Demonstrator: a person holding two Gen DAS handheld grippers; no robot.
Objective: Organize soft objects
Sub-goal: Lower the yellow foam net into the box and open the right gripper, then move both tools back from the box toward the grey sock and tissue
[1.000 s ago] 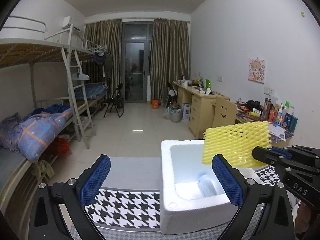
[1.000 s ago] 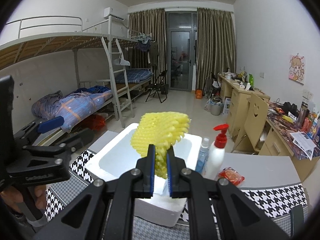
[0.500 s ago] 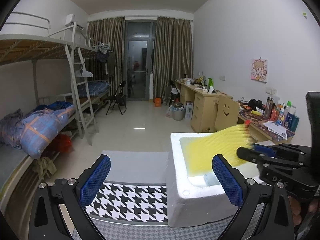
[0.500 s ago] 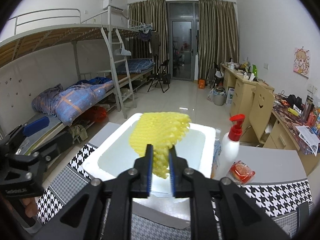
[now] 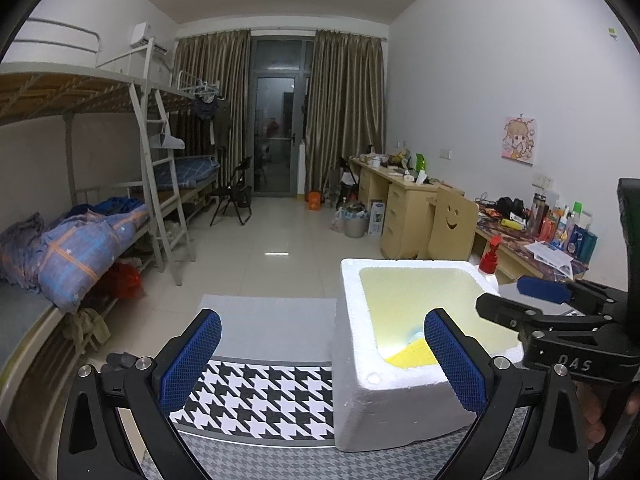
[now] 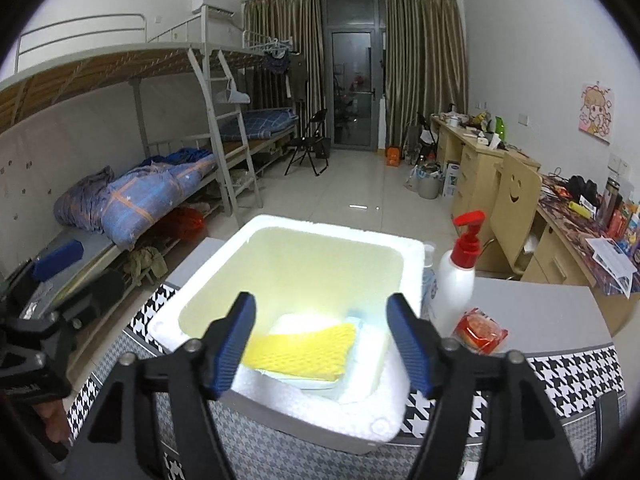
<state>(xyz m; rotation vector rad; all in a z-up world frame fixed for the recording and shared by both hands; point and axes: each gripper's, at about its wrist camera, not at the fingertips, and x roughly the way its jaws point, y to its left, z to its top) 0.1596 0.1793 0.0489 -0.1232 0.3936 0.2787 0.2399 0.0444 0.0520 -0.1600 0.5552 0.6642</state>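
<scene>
Stood in a dorm room with a bunk bed [image 5: 80,92] on the left, brown curtains [image 5: 344,112] at the far end, and a wooden chair [image 5: 452,220] with a smiley face on the right. Saw a blue quilt [image 6: 152,196] bunched up on the lower bed.

Worked at a table [image 6: 540,312] with a black-and-white checked cloth [image 5: 260,392] on it. Found a white foam box [image 6: 412,264] sitting on that cloth, open at the top.

Found the yellow foam net [image 6: 304,346] lying flat down inside the box, on top of a white pad [image 6: 296,322]. Touched by no claw.

Held the right claw [image 6: 321,300] spread wide above the near rim of the box. Saw the yellow net down between its blue pads [image 6: 232,344], with nothing pinched in them.

Held the left claw [image 5: 322,320] spread wide too, with nothing pinched, low over the cloth by the left side of the box.

Saw a white pump bottle [image 6: 456,280] with a red top standing just beside the box on its right. Saw a small red packet [image 6: 482,330] lying on the grey table near the bottom of the bottle.
</scene>
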